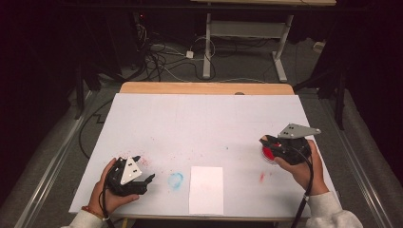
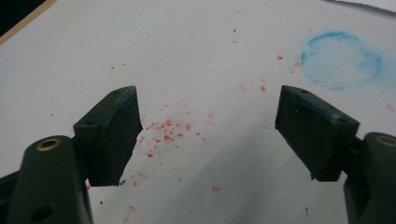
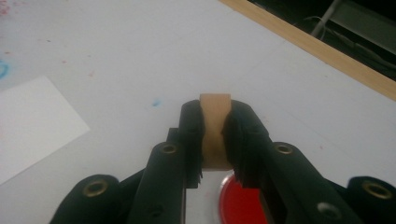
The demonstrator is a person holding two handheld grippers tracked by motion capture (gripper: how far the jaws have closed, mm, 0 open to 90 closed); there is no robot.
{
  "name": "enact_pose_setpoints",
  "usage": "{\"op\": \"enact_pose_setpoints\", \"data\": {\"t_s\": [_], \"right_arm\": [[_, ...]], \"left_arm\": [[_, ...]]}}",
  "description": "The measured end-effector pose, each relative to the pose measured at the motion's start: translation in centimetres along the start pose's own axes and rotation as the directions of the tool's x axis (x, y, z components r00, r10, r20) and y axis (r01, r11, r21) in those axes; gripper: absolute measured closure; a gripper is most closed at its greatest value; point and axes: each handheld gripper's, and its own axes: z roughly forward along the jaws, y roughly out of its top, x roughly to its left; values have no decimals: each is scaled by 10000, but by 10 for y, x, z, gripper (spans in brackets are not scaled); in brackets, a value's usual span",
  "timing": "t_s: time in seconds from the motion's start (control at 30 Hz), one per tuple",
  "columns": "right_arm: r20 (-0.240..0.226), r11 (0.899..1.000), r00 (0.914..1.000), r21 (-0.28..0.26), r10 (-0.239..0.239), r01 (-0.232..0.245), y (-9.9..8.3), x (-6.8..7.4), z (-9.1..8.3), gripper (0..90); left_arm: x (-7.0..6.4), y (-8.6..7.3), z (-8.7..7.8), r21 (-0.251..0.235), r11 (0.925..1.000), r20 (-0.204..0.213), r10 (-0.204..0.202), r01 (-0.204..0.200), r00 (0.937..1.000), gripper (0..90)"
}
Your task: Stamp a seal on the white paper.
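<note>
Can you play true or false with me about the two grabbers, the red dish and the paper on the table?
1. The right gripper is pinching a tan wooden block. True.
2. The left gripper is holding the white paper. False: its jaws are wide open with nothing between them.
3. A red dish sits right under the right gripper. True.
4. The blue ring smudge is printed on the white paper. False: it is on the table cover, beside the paper's left edge.
5. Red specks lie under the left gripper. True.

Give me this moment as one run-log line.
right tool: shut on wooden stamp, above red ink pad | left tool: open, idle | paper sheet: unstamped
</note>
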Motion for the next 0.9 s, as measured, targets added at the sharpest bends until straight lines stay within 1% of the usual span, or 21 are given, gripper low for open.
{"op": "enact_pose_setpoints", "data": {"t_s": [0.13,0.23,0.37,0.43,0.47,0.57,0.63,0.7,0.83,0.9], "right_arm": [[-296,9995,9990,-63,-322,320,5,13,3,765],[-563,9988,9973,-137,-482,475,8,24,4,766],[-1065,9965,9908,-184,-835,820,13,41,6,766],[-1349,9951,9860,-225,-983,961,16,49,9,766],[-1410,9942,9842,-215,-1071,1051,17,54,10,766],[-1789,9918,9755,-231,-1279,1258,20,67,15,766],[-1920,9900,9712,-179,-1411,1402,21,76,20,766],[-2092,9866,9644,-142,-1620,1627,22,84,24,766],[-2416,9827,9537,9,-1794,1851,22,97,34,766],[-2543,9791,9476,112,-1934,2029,22,103,40,765]], "left_arm": [[-1,1,0,6,10000,21,39,-39,10000,215],[-1,1,1,-2,10000,21,29,-29,10000,215],[-1,1,1,8,10000,7,37,-37,10000,215],[-1,1,0,17,10000,12,44,-44,10000,215],[-1,1,0,17,10000,4,52,-52,10000,215],[-1,1,0,2,10000,-8,47,-47,10000,215],[-1,1,0,11,10000,-17,58,-58,10000,215],[-1,1,0,3,10000,-12,70,-70,10000,215],[-1,1,1,23,10000,8,84,-84,10000,215],[-1,2,1,23,9999,19,98,-98,10000,215]]}}
